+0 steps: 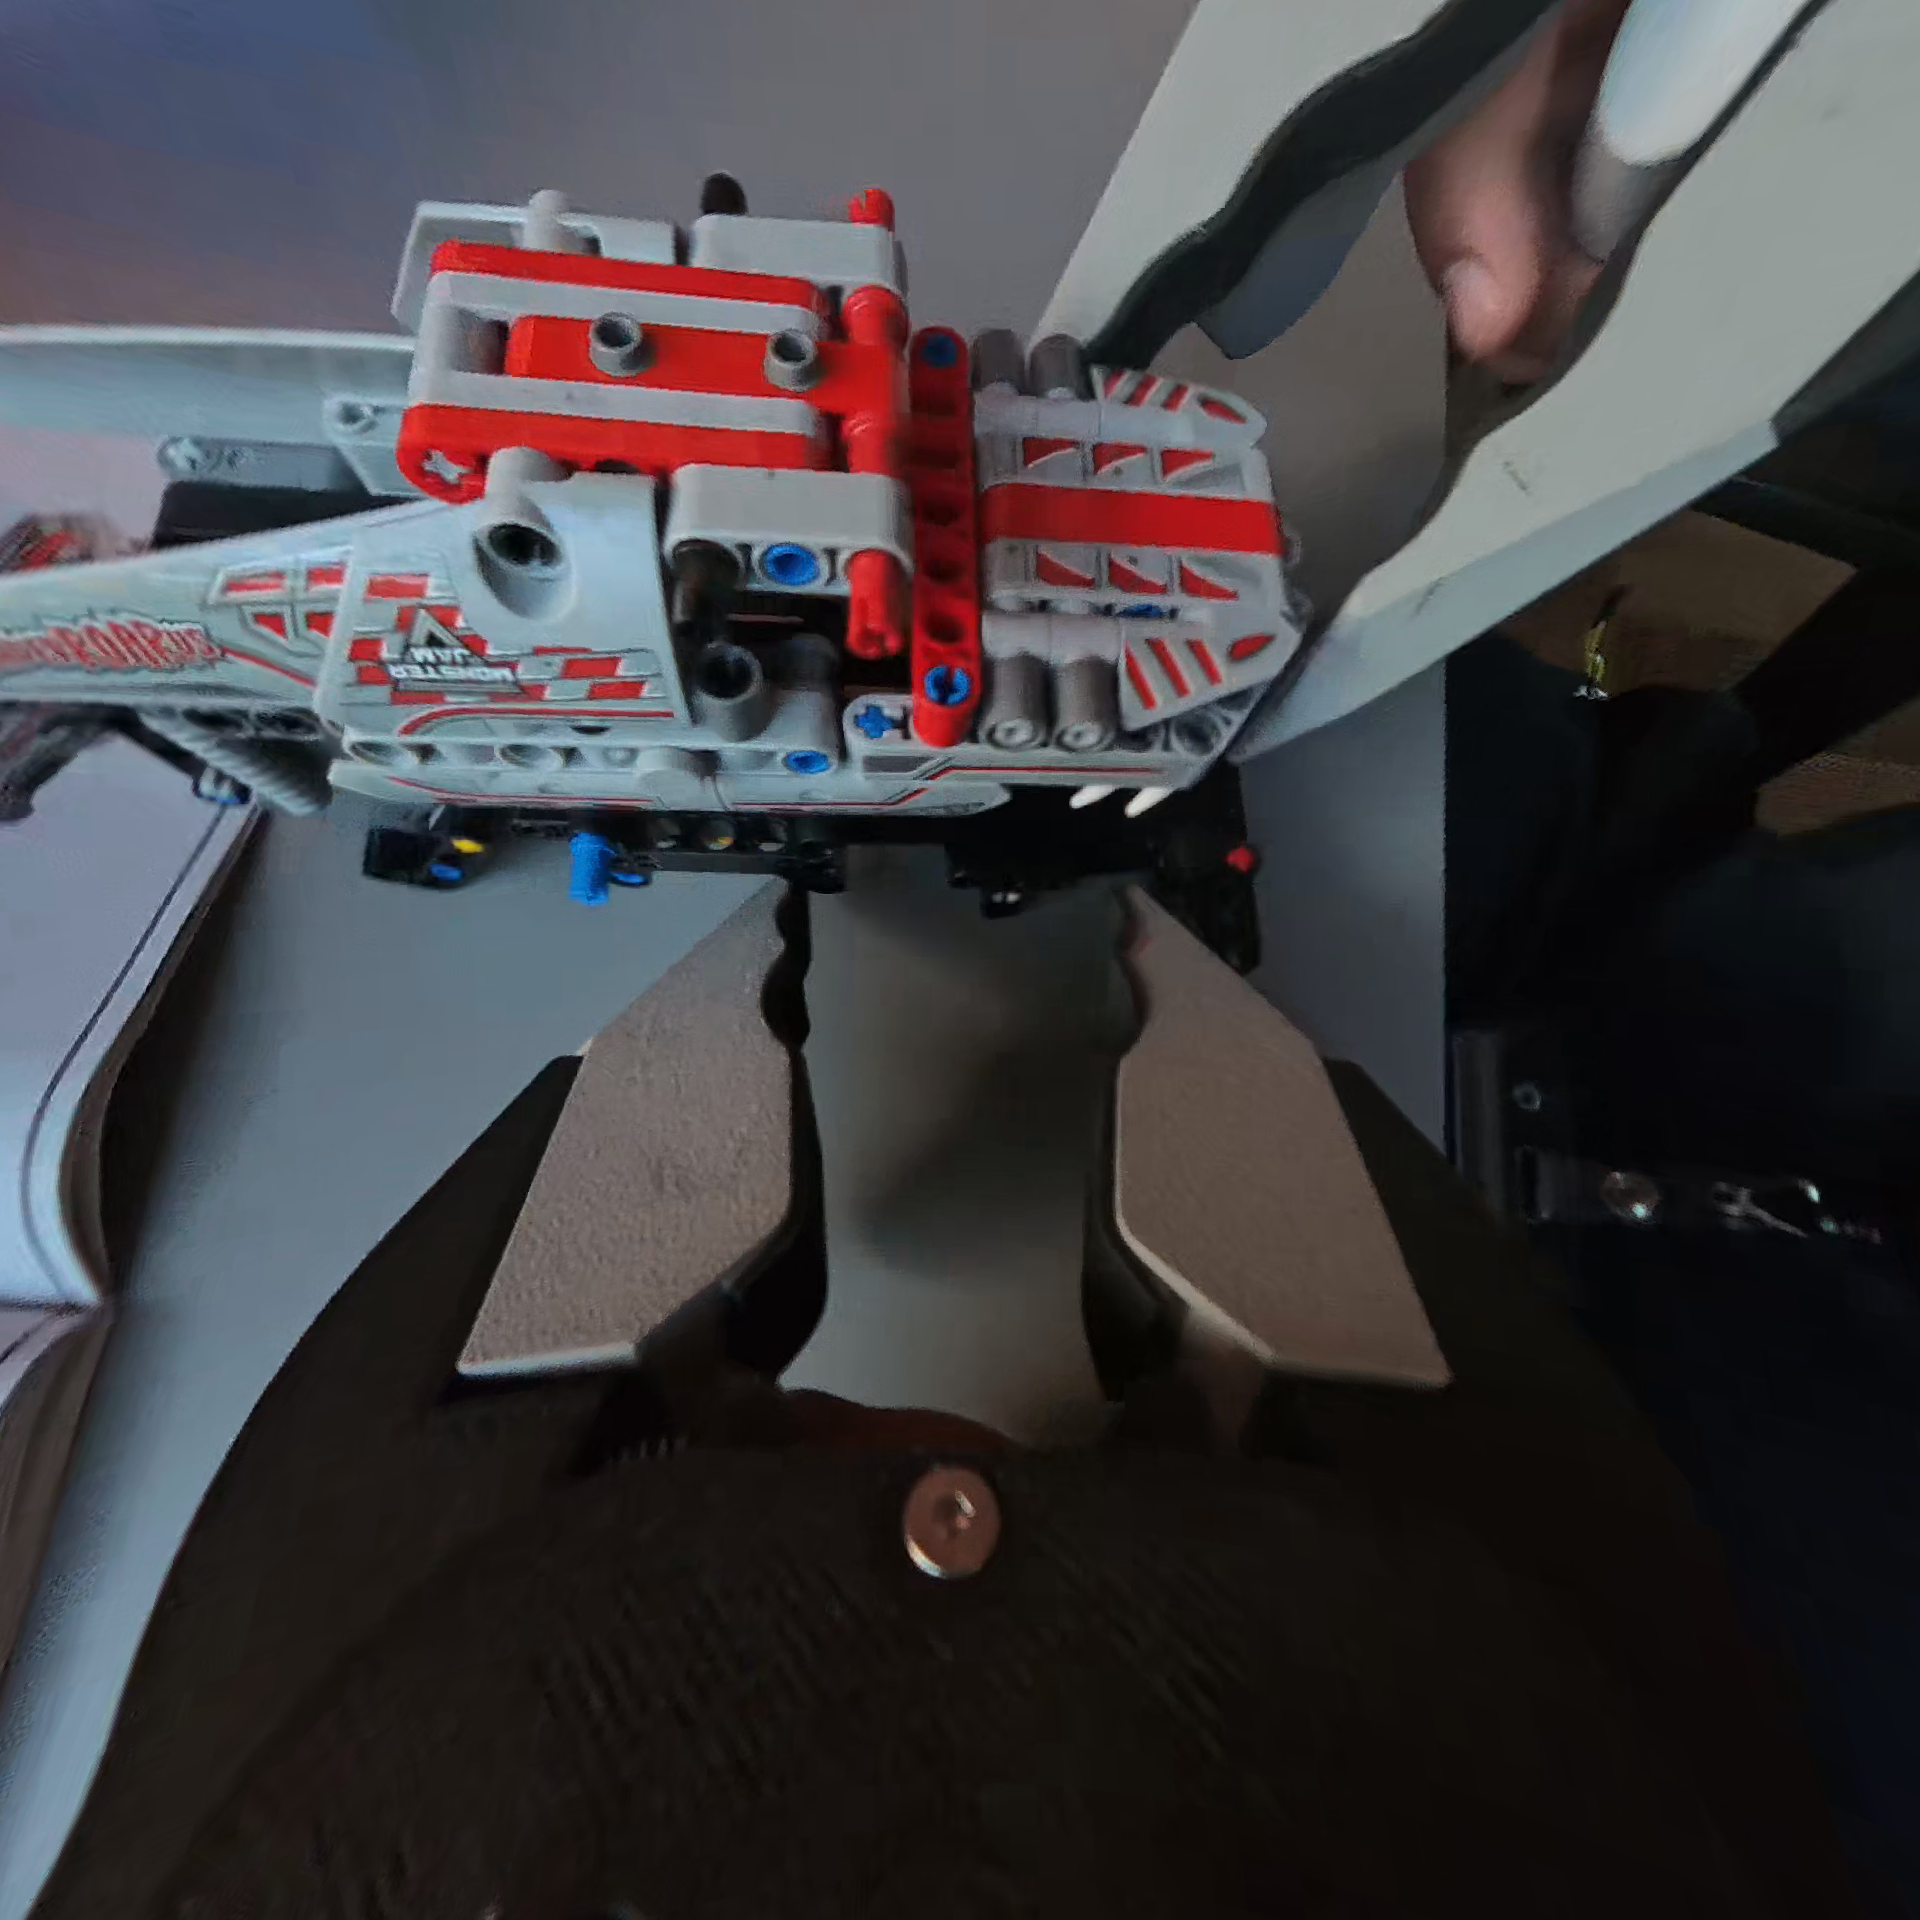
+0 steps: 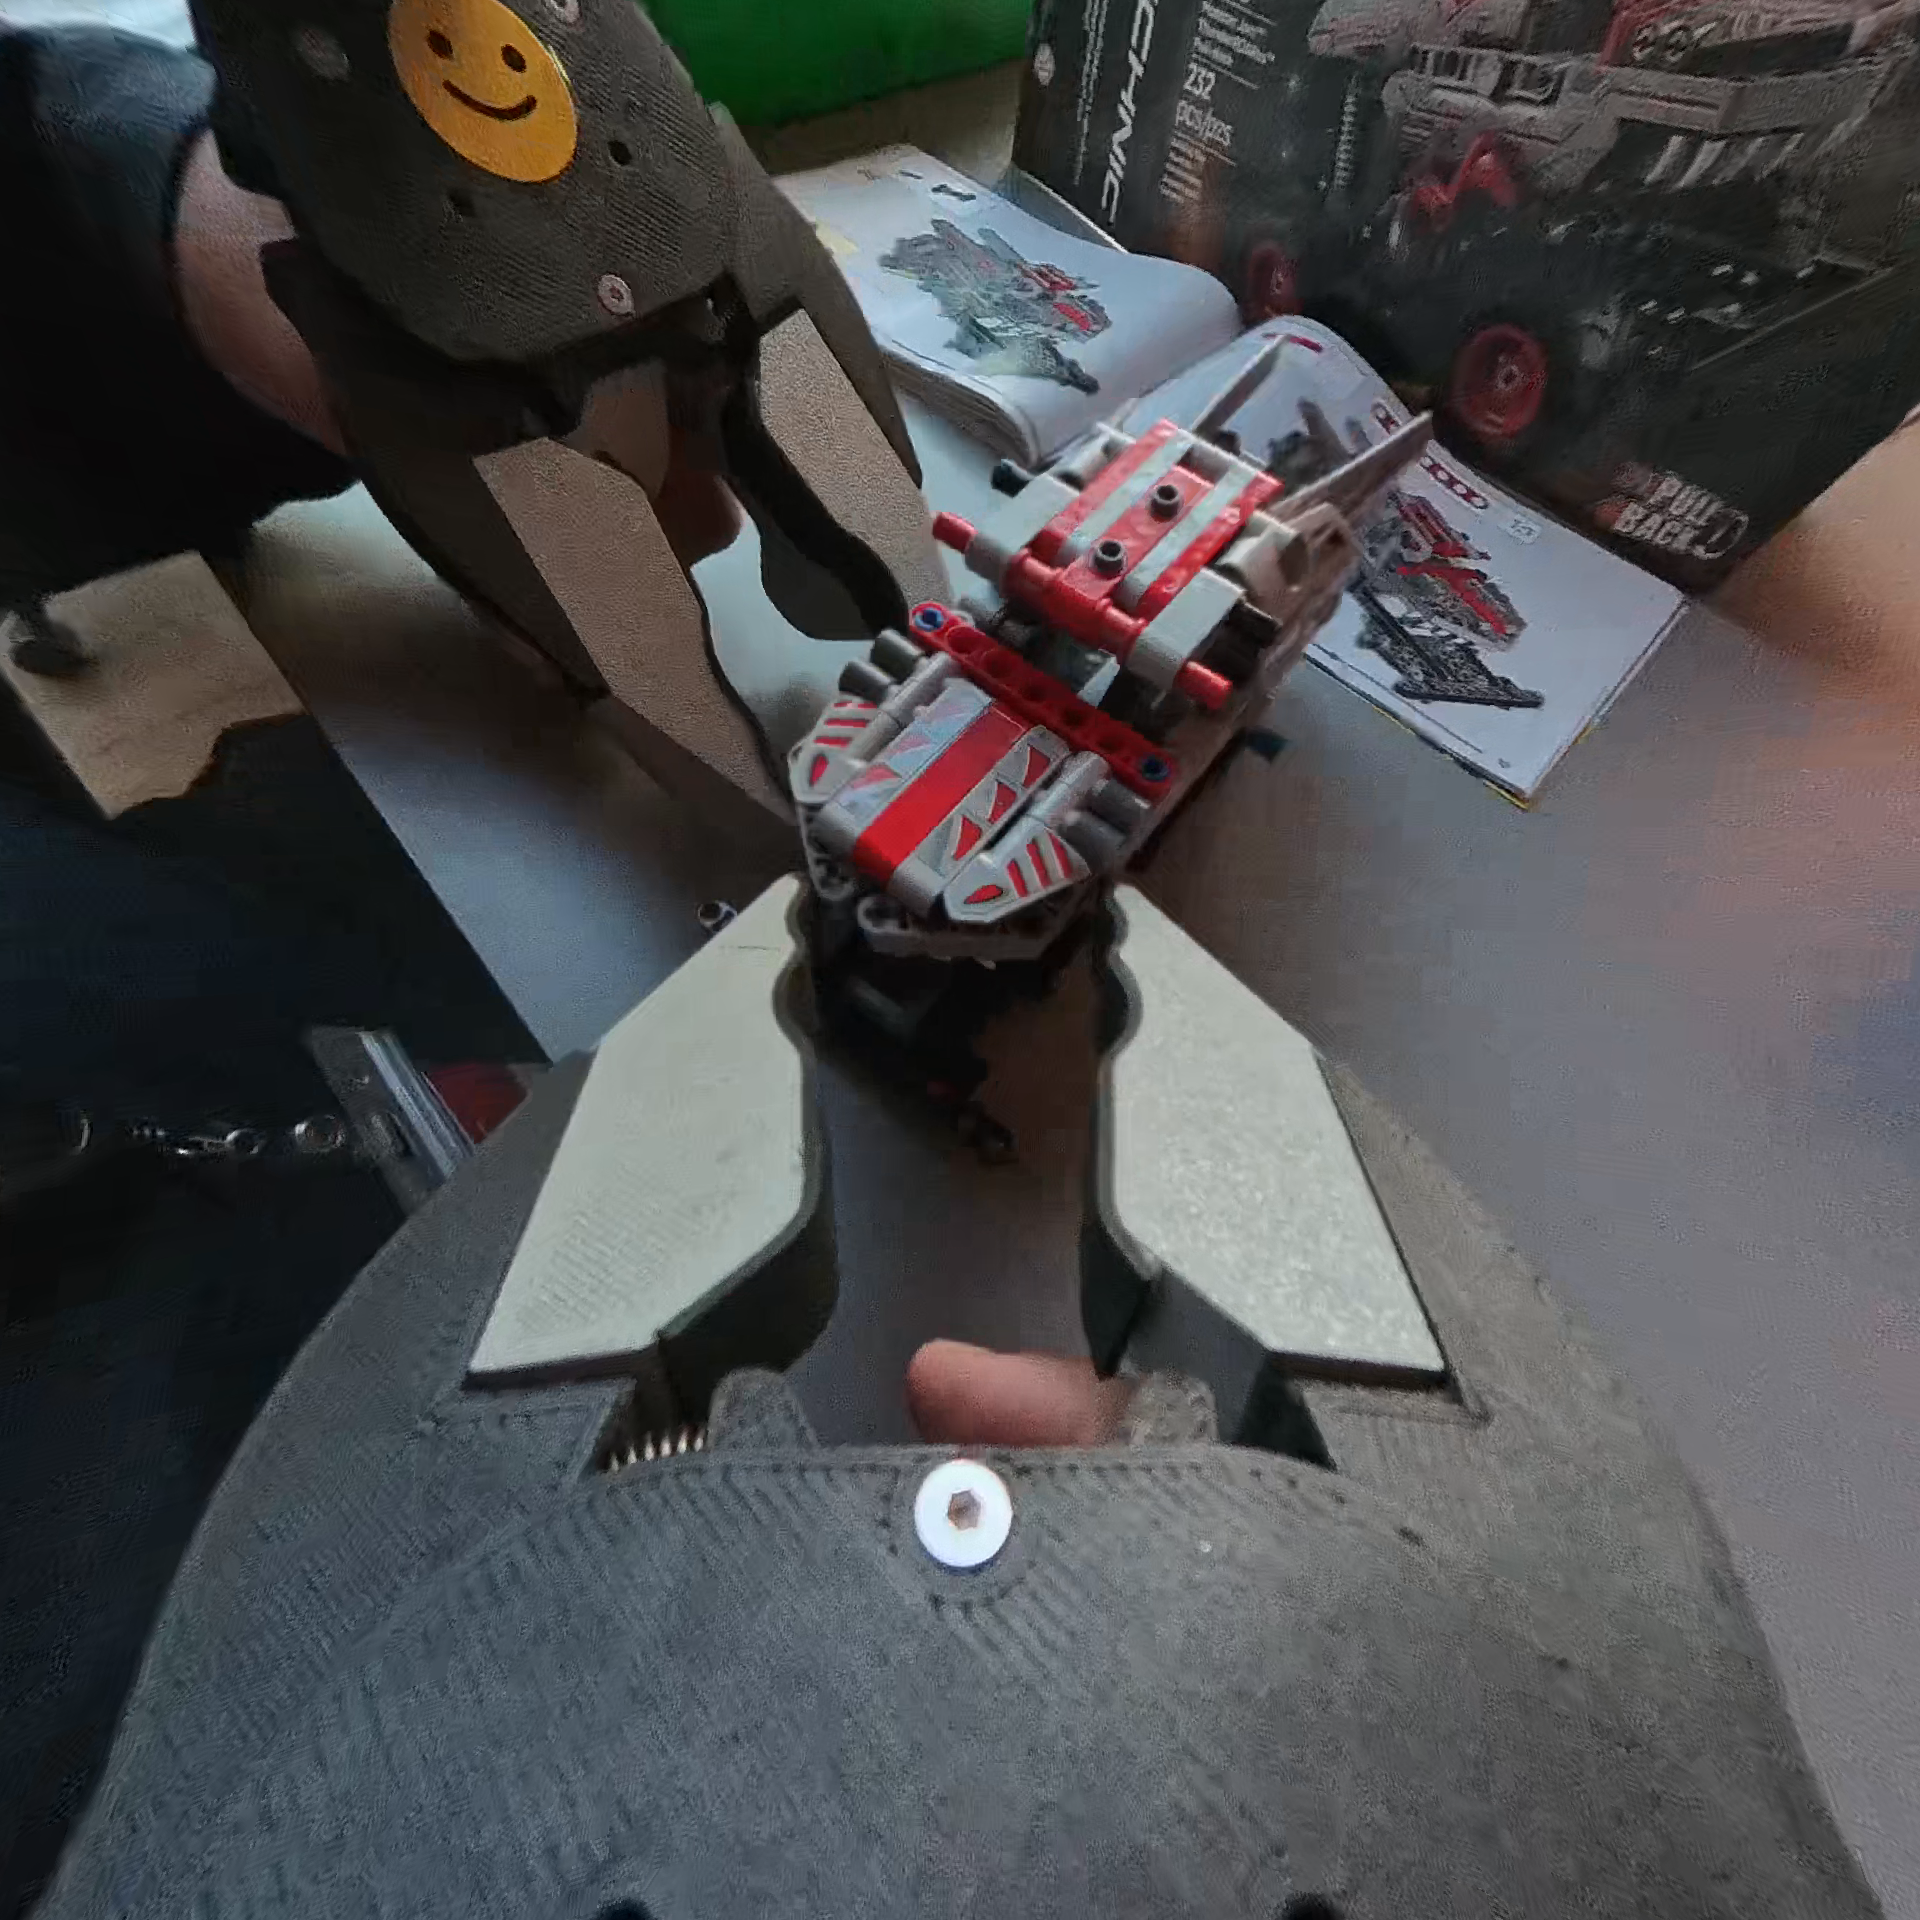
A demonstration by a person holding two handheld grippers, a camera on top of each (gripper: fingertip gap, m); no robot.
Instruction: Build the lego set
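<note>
Lego model [image 2: 1049, 727], grey and red with black chassis, sits on the grey table [image 2: 1558, 1039], partly over the open instruction booklet [image 2: 1475, 613]. Right gripper [image 2: 951, 935]: fingers set either side of the model's black front end, apparently clamped on it. Left gripper [image 1: 956, 914]: jaws spread, tips just beside the model's black underside; contact unclear from its own view, and in the right wrist view one fingertip [image 2: 769, 779] touches the model's nose panel. Set box [image 2: 1558, 239] stands behind the model, beyond the booklet.
</note>
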